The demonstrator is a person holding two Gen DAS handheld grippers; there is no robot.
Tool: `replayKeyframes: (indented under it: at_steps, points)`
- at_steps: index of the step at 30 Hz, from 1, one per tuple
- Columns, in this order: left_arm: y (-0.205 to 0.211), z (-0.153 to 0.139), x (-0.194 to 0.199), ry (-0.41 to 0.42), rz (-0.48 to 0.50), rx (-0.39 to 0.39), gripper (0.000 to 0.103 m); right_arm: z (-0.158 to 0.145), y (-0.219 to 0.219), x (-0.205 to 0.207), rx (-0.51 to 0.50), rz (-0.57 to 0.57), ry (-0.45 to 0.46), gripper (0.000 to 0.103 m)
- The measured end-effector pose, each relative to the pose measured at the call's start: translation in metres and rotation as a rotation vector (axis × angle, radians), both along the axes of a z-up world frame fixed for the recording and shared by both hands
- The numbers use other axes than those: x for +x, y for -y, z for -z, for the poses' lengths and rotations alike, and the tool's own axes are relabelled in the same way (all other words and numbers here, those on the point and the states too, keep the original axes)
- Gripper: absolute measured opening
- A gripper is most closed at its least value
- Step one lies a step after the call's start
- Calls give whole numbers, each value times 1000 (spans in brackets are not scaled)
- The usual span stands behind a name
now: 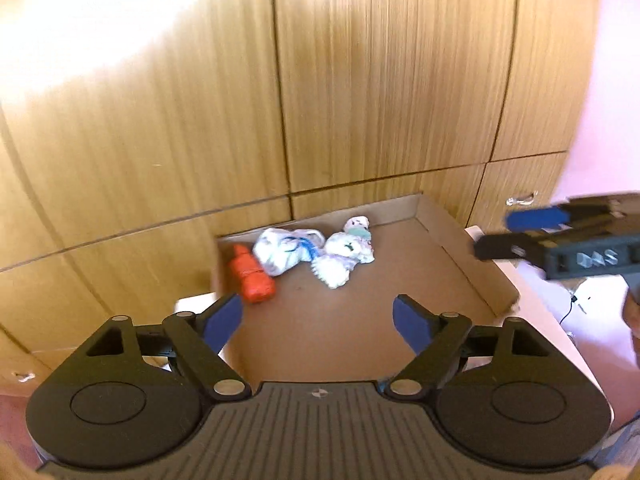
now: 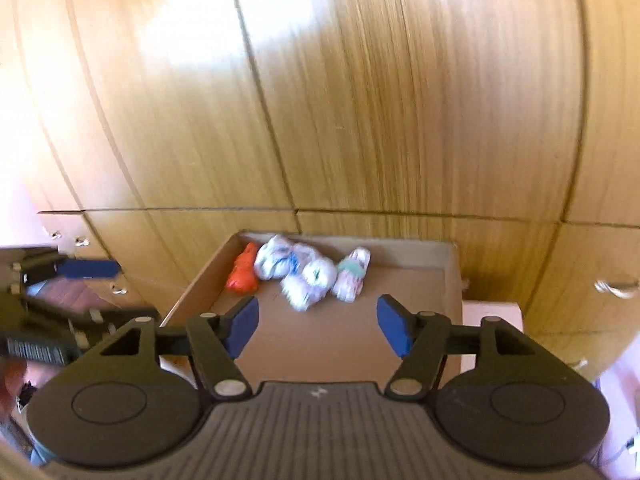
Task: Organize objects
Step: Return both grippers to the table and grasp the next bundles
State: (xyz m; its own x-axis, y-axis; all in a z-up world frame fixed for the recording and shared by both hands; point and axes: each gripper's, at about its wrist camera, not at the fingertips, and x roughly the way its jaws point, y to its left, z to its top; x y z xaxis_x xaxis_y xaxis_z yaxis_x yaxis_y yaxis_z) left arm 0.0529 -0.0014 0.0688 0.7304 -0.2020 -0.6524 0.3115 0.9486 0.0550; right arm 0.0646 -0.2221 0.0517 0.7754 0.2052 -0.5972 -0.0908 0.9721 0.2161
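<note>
A wood-grain wardrobe fills the background, its tall doors split by dark vertical seams. Below the doors runs a row of drawers with small metal handles. Bright light glares across its upper left panels. Right of it stands a pale pink wall.

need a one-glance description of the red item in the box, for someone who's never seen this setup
Start at the shallow brown cardboard box standing in front of the wooden cabinet doors. A row of small rolled cloth bundles lies along its far wall. The orange-red rolled bundle is the leftmost one, tucked against the box's left wall, and the only solid-coloured piece; its neighbours are white with blue or teal markings.
</note>
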Motion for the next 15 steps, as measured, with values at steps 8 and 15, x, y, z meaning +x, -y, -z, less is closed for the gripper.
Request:
replayKeyframes:
  at_steps: [8, 15]
  points:
    - [-51, 42, -100, 63, -60, 0, 101, 38, -44, -103, -72, 3, 103, 90]
    - [-46, 100, -158, -5, 34, -23, 98, 89, -67, -130, -39, 46, 17, 81]
